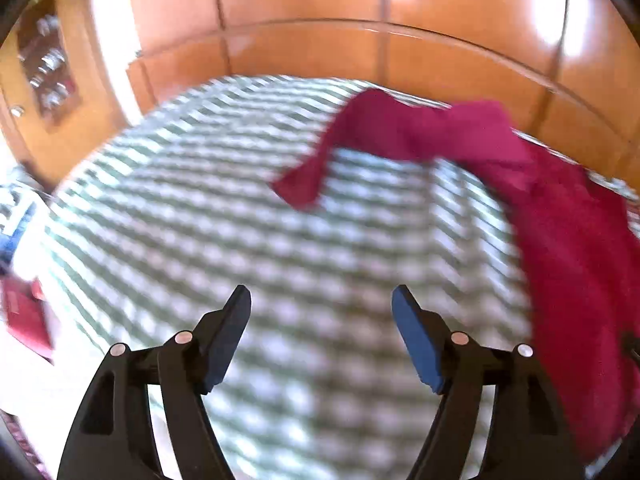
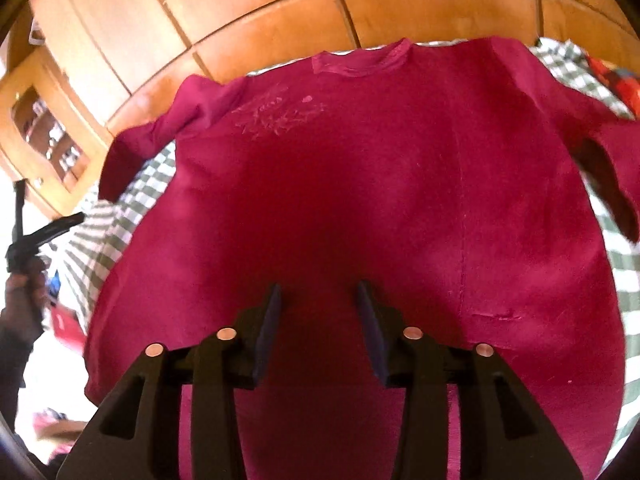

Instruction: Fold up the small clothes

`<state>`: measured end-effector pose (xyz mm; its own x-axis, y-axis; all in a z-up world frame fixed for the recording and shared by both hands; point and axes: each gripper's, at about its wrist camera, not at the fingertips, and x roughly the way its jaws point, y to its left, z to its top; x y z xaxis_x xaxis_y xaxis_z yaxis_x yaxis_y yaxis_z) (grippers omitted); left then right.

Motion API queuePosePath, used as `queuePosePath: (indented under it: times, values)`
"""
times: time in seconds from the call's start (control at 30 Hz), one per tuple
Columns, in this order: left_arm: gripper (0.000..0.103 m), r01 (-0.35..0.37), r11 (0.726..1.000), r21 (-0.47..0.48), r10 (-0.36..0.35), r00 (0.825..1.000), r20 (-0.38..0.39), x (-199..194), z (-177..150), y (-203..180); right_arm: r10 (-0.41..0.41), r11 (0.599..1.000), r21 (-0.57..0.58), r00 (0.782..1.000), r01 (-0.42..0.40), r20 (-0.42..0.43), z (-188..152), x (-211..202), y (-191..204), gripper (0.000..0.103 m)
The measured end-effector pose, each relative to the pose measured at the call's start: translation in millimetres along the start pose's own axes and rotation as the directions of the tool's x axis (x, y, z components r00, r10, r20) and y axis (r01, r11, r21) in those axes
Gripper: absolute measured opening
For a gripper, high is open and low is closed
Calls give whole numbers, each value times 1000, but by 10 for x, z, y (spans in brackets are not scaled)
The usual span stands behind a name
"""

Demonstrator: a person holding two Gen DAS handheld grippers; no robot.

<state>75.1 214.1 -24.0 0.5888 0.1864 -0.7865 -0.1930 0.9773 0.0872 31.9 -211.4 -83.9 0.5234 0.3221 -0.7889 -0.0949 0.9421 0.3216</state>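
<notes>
- The left hand-held gripper [image 1: 321, 294] has its jaws spread wide, with nothing between the blue pads [image 1: 416, 340]; below the gap lies only the green-and-white checked cloth [image 1: 224, 184].
- The right hand-held gripper [image 2: 318, 290] has its jaws parted too, though less widely, and hangs over the lower middle of the shirt. No fabric is pinched between its pads; whether the tips touch the cloth cannot be told.
- The crimson long-sleeved shirt [image 2: 360, 184] lies spread flat on the checked cloth, front up, with its neckline [image 2: 360, 62] at 12 o'clock in the right wrist view and the hem toward 6 o'clock.
- One sleeve [image 2: 136, 148] reaches out toward 9 o'clock and bends down over the checks; the other sleeve [image 2: 608, 160] runs off toward 3 o'clock.
- A faint worn print [image 2: 280, 114] sits on the chest, at about 11 o'clock from the shirt's middle.
- In the left wrist view the shirt fills the 2 to 4 o'clock side, its sleeve end near the picture's middle; that view is blurred.
- Wooden panelled cabinets [image 2: 280, 20] stand behind, toward 12 o'clock.
- At 9 o'clock in the right wrist view a person's hand [image 2: 24, 288] grips the other tool's handle.
- A red patterned garment [image 2: 612, 80] lies at 2 o'clock, well apart from the neckline.
</notes>
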Motion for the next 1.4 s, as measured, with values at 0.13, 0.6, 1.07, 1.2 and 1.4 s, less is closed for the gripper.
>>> queuePosePath:
  times: [0.13,0.6,1.07,1.2,1.4]
  values:
    - [74,-102,994,44,100,994,41,436,295,-85,-26,1000,-15,1000,26,-6,30,36,63,51]
    - [4,274,956,-102,-275,961,14,232,947,507,-87,994,-72,996,85,-22,78,119,180,63]
    - [4,123,838,-532,-274,937,-216,1256,1702,1512,-146,988,-59,989,145,-16,79,150,250,63]
    - [19,116,759,-641,-312,929,-201,1526,1691,1629,-156,986,-68,988,155,-14,72,165,269,68]
    - [75,139,713,-687,-269,959,-85,1381,1570,1957,-205,971,-127,979,202,-12,58,227,376,78]
